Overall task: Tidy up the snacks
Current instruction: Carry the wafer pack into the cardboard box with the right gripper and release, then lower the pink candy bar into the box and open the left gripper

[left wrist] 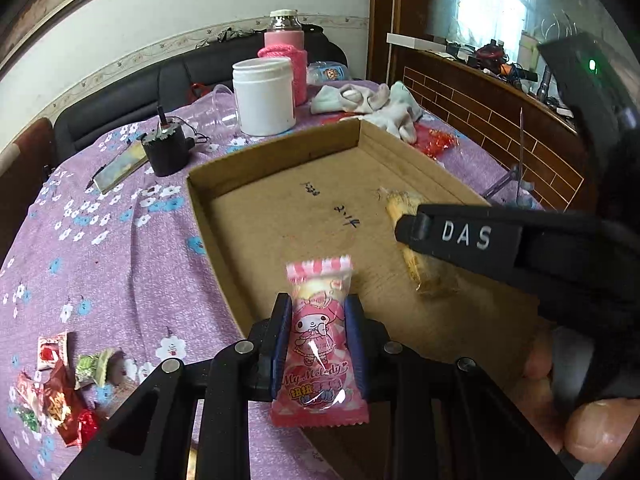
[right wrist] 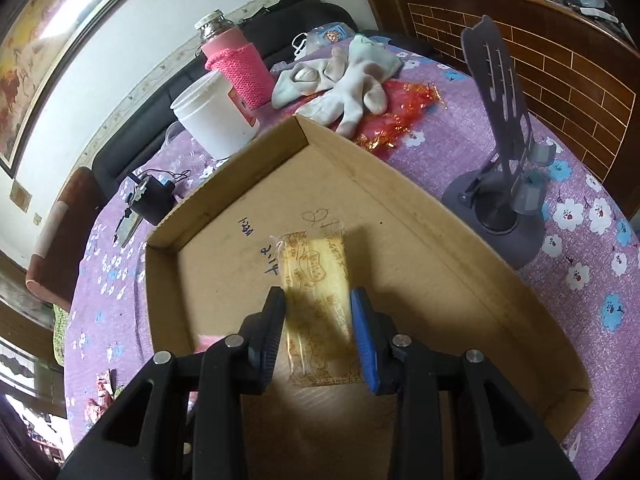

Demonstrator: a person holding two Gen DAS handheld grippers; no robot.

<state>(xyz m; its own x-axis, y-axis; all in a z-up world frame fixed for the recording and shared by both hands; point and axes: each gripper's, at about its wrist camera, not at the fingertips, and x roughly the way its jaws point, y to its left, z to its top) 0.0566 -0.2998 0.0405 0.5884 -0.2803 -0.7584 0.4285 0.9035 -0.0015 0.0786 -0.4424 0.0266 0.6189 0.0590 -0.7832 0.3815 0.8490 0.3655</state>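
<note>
Pink snack packet [left wrist: 318, 344], printed with a cartoon rabbit: pinched upright between the blue pads of the left tongs [left wrist: 318, 334], above the near left edge of the cardboard tray [left wrist: 280, 152]. Yellow snack packet [right wrist: 316, 300], clear-wrapped: clamped between the pads of the right tongs [right wrist: 319, 330], its far end low over the tray floor at about the centre; whether it touches the cardboard cannot be told. In the left wrist view the right tongs [left wrist: 408, 232] enter from 3 o'clock with the yellow packet [left wrist: 416, 264] hanging in their grip.

The tray lies on a table [left wrist: 100, 240] covered with a purple flowered cloth. Loose wrapped sweets [left wrist: 60, 392] lie on the cloth at 8 o'clock from the tray. At 12 o'clock stand a white jar [left wrist: 264, 96] and, just behind it, a bottle in a pink knitted sleeve [left wrist: 285, 64]. White socks [right wrist: 340, 76] lie beyond the far corner, partly over a red crinkled wrapper [right wrist: 400, 116]. A grey stand [right wrist: 500, 200] sits at 2 o'clock, a small black device [left wrist: 166, 148] at 10 o'clock.
</note>
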